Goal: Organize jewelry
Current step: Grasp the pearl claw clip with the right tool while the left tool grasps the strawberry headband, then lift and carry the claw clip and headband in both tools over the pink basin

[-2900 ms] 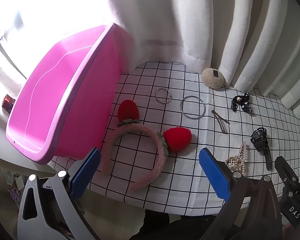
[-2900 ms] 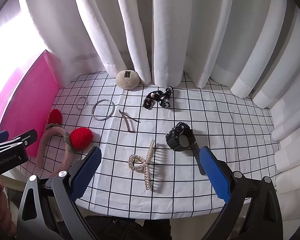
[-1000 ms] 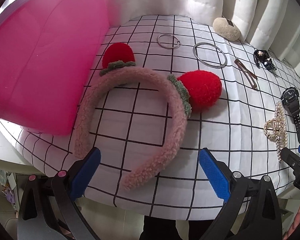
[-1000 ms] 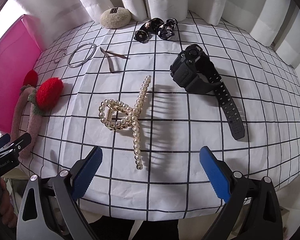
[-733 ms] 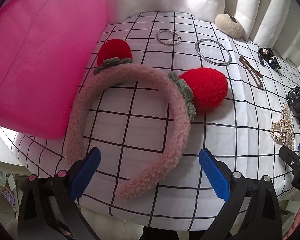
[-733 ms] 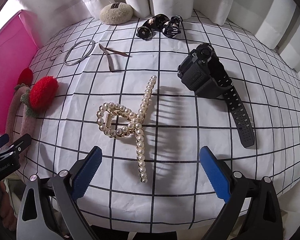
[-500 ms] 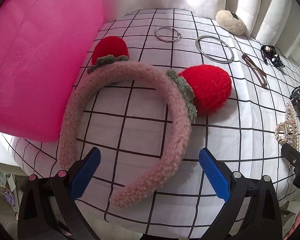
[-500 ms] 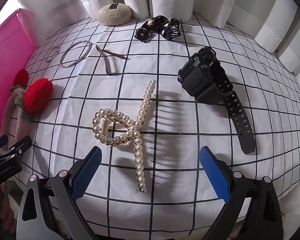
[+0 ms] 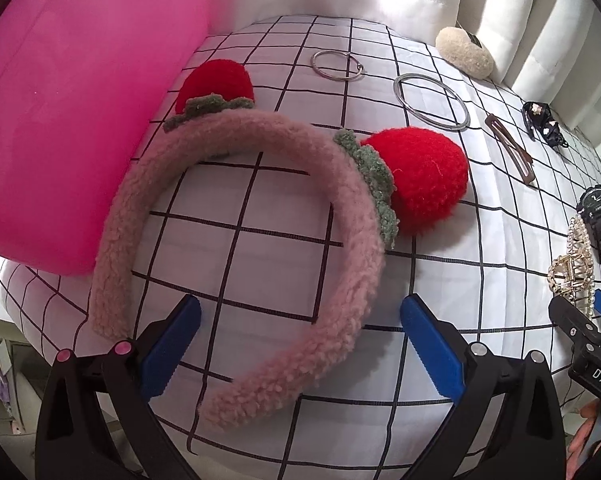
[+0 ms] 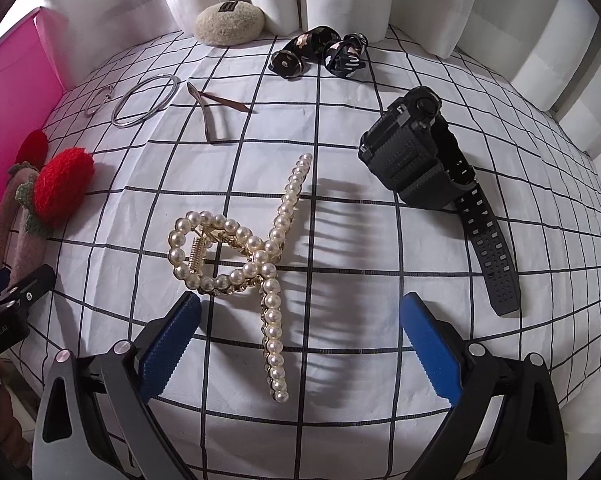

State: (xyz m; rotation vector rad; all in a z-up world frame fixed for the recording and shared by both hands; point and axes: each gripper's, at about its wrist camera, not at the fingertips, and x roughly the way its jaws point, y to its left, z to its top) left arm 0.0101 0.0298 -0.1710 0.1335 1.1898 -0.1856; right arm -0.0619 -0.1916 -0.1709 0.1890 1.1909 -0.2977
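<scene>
Both tongs wide; pink bin (image 9: 72, 92) beside headband (image 9: 236, 264).

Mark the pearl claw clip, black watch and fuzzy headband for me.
pearl claw clip (image 10: 256, 258): right wrist view, on the pearl crossing.
black watch (image 10: 404, 148): right wrist view, on the case.
fuzzy headband (image 9: 352, 280): left wrist view, on the right arm.

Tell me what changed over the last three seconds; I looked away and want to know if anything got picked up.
Nothing was picked up. Both grippers came down closer to the table: the left gripper, open, now straddles the pink headband; the right gripper, open, now hovers at the pearl hair claw. Watch, bangles and pink bin stayed put.
</scene>
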